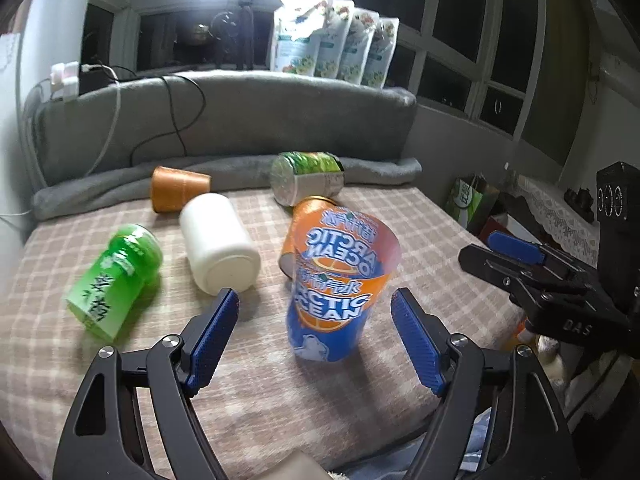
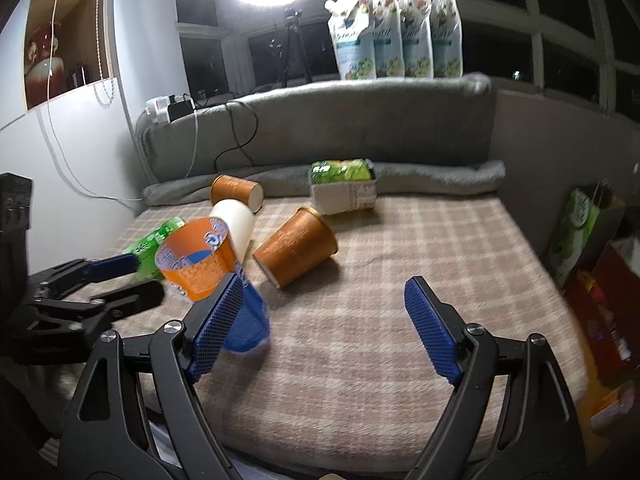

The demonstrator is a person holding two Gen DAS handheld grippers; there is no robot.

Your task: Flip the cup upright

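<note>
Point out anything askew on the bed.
The blue-and-orange Arctic Ocean plastic cup stands mouth-up but leaning, untouched between the open left tongs. Behind it, a brown paper cup lies toppled.

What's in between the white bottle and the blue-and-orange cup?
Only bare checked blanket lies between the white bottle and the Arctic Ocean cup, seen in the left wrist view.
</note>
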